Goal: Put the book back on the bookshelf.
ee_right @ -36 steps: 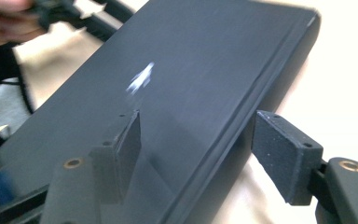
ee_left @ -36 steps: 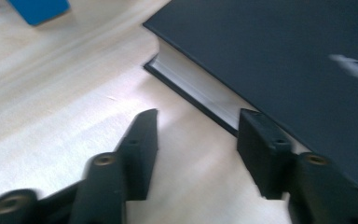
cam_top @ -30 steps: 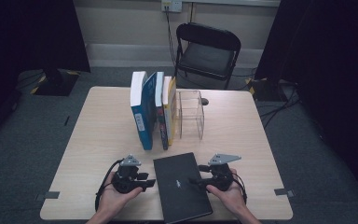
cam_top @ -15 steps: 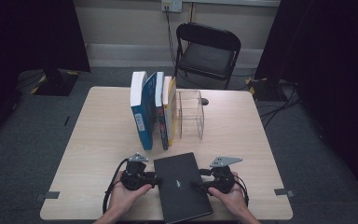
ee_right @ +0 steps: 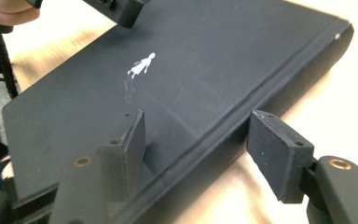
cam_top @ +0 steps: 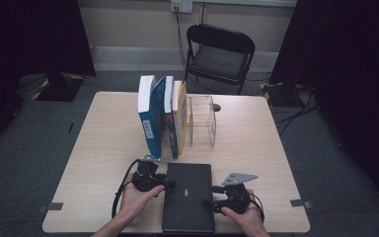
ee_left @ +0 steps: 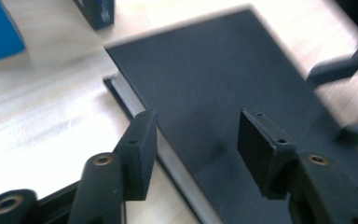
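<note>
Black book (cam_top: 187,196) lay flat on the surface (cam_top: 94,143) between both grippers, looking stiff, fairly heavy and smooth-covered, so its long edges seemed the place to grip. Left gripper (ee_left: 196,140), its fingers just opening, straddled the page edge unpinched; right gripper (ee_right: 205,149), fingers just narrowing, bracketed the spine without pressing.
</note>
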